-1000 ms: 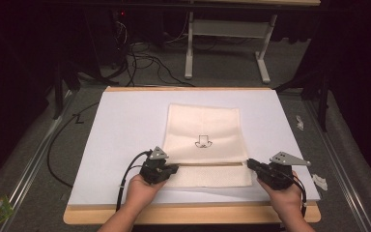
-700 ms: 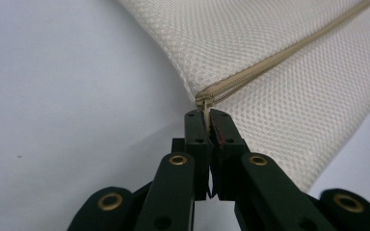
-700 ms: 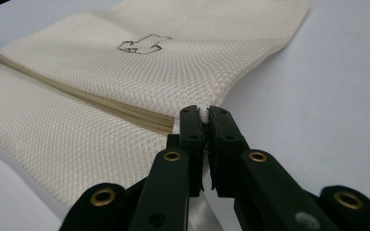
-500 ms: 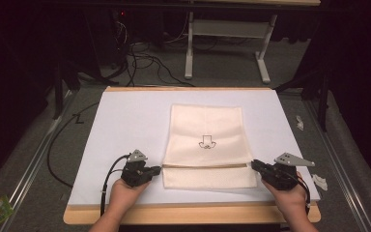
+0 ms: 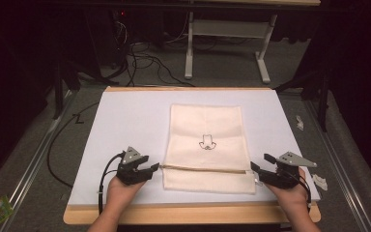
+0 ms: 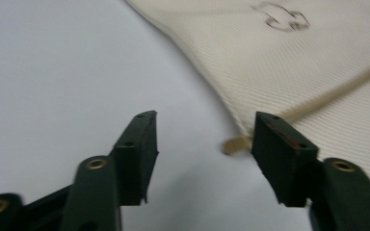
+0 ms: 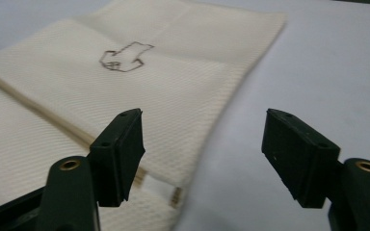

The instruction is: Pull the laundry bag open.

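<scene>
Left gripper (image 5: 147, 170) fingers (image 6: 137, 144) just opened, apart, nothing between; cloth (image 5: 207, 145) corner lies just beside right finger. Right gripper (image 5: 260, 173) fingers (image 7: 120, 149) likewise just opened, gap bare over cloth's edge. Cloth folded, near flap laid across lower part, flat on white tabletop (image 5: 125, 121) centre. Risk: released flap could spring back or shift if fingers snag edge while withdrawing; fold line then skews
</scene>
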The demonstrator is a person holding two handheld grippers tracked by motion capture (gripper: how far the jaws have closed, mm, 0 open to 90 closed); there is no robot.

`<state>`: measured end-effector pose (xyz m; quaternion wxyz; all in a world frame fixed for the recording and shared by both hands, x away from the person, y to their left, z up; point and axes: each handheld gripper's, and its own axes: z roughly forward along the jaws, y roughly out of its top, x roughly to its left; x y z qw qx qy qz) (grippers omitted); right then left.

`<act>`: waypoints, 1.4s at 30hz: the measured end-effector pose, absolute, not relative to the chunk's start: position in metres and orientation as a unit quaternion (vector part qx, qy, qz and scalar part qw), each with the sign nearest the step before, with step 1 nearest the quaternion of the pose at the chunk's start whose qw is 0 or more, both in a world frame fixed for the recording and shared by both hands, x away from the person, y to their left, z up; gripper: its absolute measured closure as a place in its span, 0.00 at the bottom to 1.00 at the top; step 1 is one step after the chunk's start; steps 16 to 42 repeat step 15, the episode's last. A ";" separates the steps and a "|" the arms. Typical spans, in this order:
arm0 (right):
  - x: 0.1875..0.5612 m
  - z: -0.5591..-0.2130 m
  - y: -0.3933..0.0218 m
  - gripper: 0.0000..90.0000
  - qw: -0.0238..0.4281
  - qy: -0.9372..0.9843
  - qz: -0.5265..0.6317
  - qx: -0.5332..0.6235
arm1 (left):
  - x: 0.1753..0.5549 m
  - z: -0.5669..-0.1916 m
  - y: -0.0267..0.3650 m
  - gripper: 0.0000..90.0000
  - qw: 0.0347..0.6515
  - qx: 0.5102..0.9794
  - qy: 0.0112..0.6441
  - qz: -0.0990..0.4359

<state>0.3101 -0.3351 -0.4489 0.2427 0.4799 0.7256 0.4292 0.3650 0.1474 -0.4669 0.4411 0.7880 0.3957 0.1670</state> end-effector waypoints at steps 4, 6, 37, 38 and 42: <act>0.315 -0.451 -0.359 0.29 0.257 0.725 0.404 0.495 | 0.364 -0.459 0.167 0.33 0.465 0.748 0.424 0.211; 0.315 -0.452 -0.377 0.26 0.269 0.711 0.400 0.512 | 0.365 -0.455 0.178 0.27 0.465 0.736 0.435 0.231; 0.307 -0.444 -0.399 0.18 0.297 0.672 0.422 0.532 | 0.372 -0.459 0.203 0.17 0.455 0.720 0.470 0.234; 0.307 -0.444 -0.399 0.18 0.297 0.672 0.422 0.532 | 0.372 -0.459 0.203 0.17 0.455 0.720 0.470 0.234; 0.307 -0.444 -0.399 0.18 0.297 0.672 0.422 0.532 | 0.372 -0.459 0.203 0.17 0.455 0.720 0.470 0.234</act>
